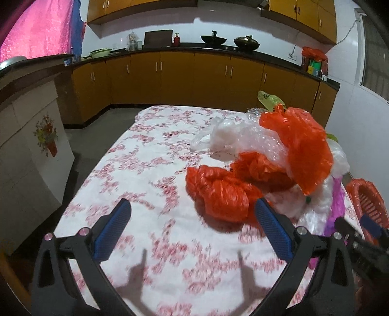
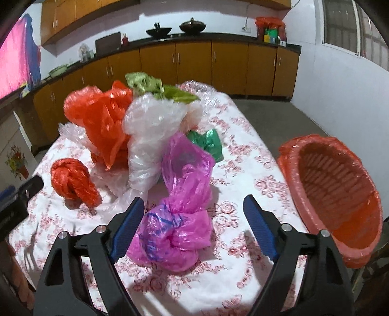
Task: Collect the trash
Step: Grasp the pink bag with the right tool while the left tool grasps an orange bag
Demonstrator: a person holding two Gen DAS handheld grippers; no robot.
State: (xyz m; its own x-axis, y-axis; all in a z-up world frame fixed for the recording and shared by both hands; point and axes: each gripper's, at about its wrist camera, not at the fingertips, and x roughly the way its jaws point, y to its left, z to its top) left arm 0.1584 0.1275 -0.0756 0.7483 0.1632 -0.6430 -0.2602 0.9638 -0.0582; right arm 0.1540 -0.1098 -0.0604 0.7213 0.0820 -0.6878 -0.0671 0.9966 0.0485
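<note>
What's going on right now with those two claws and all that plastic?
Both grippers open, empty: left gripper beside knotted red bag, right gripper around pink bag. Lined basket waiting off to the right. Nothing blocking.

Home kitchen. Ahead of the left gripper (image 1: 192, 226): yellow-brown base cabinets (image 1: 175, 75) w/ dark worktop (image 1: 194, 48), wall cupboards (image 1: 304, 12) above, two woks (image 1: 246, 43) on it. Floral cloth on the bench (image 1: 145, 155) just below gripper.
</note>
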